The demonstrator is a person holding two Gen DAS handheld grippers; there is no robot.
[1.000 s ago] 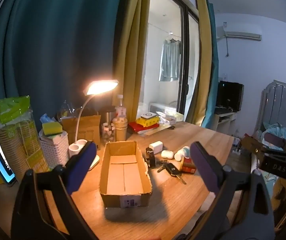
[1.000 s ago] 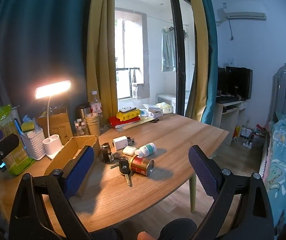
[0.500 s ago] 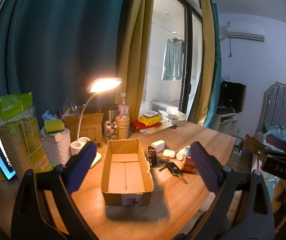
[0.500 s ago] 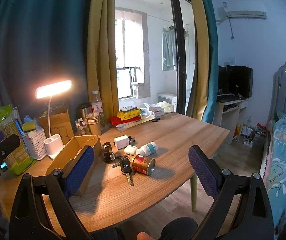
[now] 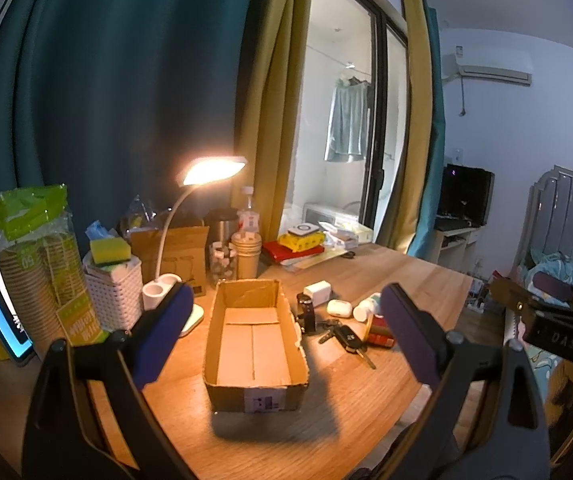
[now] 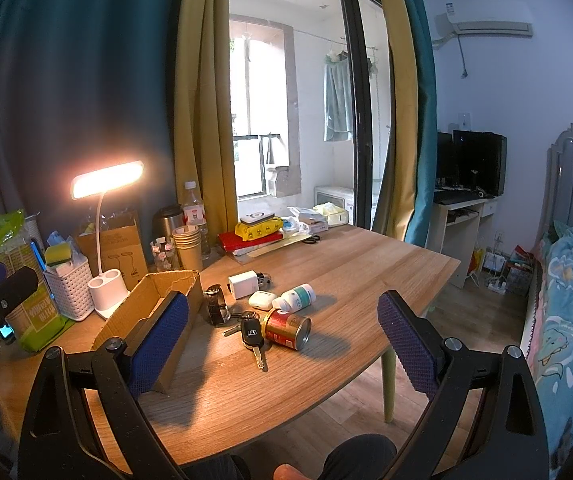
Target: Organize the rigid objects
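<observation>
Left wrist view: cardboard box between my wide left gripper fingers, empty. Right gripper wide; can, car key ahead, unsorted.

Bedroom: bed, desk, curtains

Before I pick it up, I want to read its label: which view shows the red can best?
The right wrist view: the red can lies on its side in full sight. In the left wrist view, the left gripper's finger hides most of it.
</observation>
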